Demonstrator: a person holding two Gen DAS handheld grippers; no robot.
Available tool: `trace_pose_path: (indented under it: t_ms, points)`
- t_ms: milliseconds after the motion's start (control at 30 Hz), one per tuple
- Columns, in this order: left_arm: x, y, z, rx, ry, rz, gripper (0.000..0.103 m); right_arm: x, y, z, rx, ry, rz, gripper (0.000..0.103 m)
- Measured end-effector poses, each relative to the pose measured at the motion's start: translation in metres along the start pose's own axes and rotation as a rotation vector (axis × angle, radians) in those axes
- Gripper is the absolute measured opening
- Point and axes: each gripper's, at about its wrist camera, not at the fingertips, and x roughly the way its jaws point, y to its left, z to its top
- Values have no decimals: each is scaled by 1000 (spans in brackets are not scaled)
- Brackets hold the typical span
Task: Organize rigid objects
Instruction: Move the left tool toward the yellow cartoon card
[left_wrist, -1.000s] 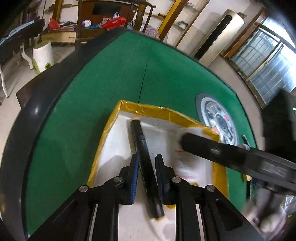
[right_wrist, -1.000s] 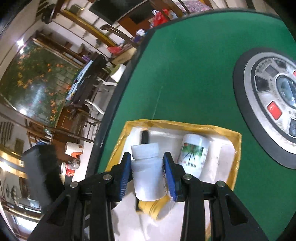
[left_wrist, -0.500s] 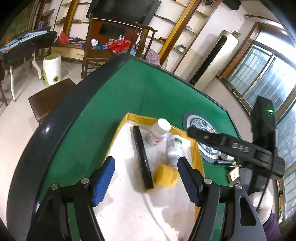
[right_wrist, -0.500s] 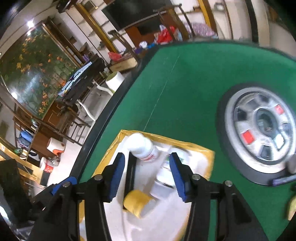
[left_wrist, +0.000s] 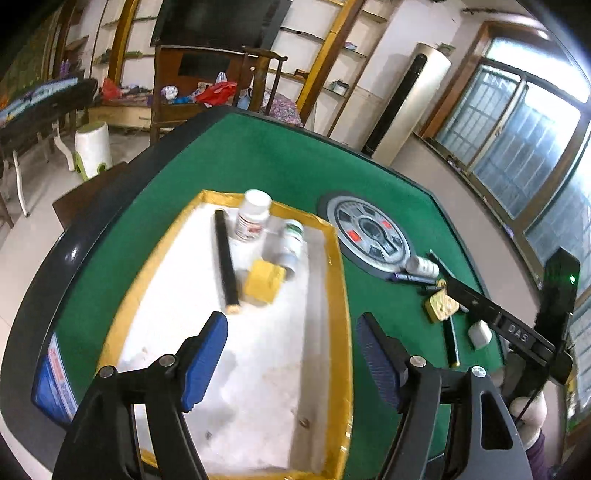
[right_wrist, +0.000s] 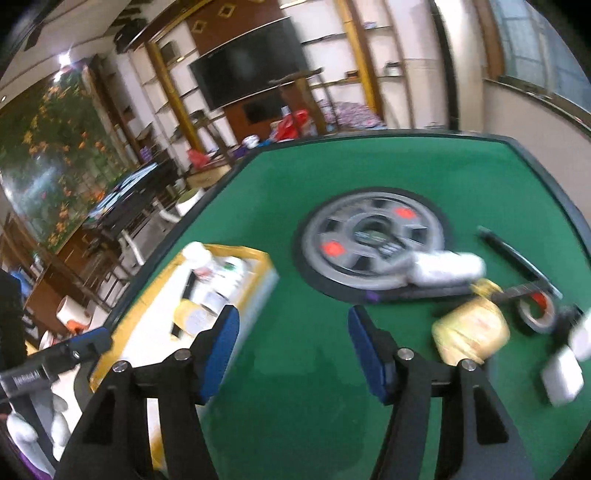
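A yellow-rimmed white tray (left_wrist: 334, 280) lies on the green table. In it are a black marker (left_wrist: 225, 258), two white bottles (left_wrist: 253, 218) (left_wrist: 290, 242) and a yellow block (left_wrist: 264, 282). My left gripper (left_wrist: 291, 347) is open and empty above the tray's near half. My right gripper (right_wrist: 291, 339) is open and empty over bare felt right of the tray (right_wrist: 258, 291). Loose on the felt to its right lie a white bottle (right_wrist: 447, 267), a yellow-gold tin (right_wrist: 471, 332), a tape roll (right_wrist: 535, 308), a black pen (right_wrist: 509, 254) and a white tile (right_wrist: 563, 376).
A round grey control panel (left_wrist: 371, 230) (right_wrist: 371, 243) is set in the table's middle. The table has a raised dark rim (left_wrist: 44, 273). A blue label (left_wrist: 51, 384) is on the near left edge. Chairs and shelves stand beyond the table.
Both grippers opened, leaving the marker and white bottle in the tray, then drew back. The right gripper swung right toward the loose objects.
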Motion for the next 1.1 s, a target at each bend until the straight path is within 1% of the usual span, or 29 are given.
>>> trace_pose_path:
  t_ms: [100, 167, 233, 333, 400, 433, 467, 533, 633, 700, 767, 800, 867, 933, 1033, 1100]
  points:
    - [-5, -28, -10, 73, -3, 2, 76, -28, -40, -21, 37, -32, -54, 61]
    - [-6, -51, -16, 121, 5, -15, 82, -51, -71, -34, 83, -60, -105, 61]
    - [-4, -72, -20, 163, 14, -30, 88, -69, -99, -43, 139, -85, -131, 63]
    - [7, -103, -30, 219, 61, -67, 90, -95, -147, -58, 249, -139, -183, 65]
    - [21, -123, -37, 243, 120, -107, 90, -107, -171, -66, 302, -173, -209, 65]
    - [25, -127, -39, 249, 137, -114, 90, -111, -180, -69, 321, -187, -224, 65]
    - [32, -136, -43, 263, 155, -116, 90, -113, -186, -70, 332, -195, -233, 65]
    - [41, -152, -48, 299, 155, -112, 90, -113, -202, -74, 367, -217, -252, 66]
    - [52, -177, -46, 391, 121, -95, 90, -103, -219, -76, 415, -231, -255, 66]
    - [59, -195, -42, 477, 84, -80, 90, -94, -227, -77, 427, -231, -255, 66]
    - [69, -211, -39, 548, 69, -60, 90, -88, -235, -79, 447, -233, -240, 66]
    - [77, -221, -37, 583, 69, -77, 90, -88, -236, -78, 454, -238, -227, 66]
    - [92, -232, -35, 612, 78, -104, 90, -91, -239, -79, 461, -264, -207, 66]
    - [112, -243, -32, 638, 84, -115, 90, -90, -242, -80, 480, -262, -195, 68]
    - [145, -257, -28, 680, 87, -80, 89, -92, -247, -83, 509, -262, -164, 68]
    - [164, -260, -24, 674, 114, -84, 89, -93, -247, -84, 511, -273, -160, 68]
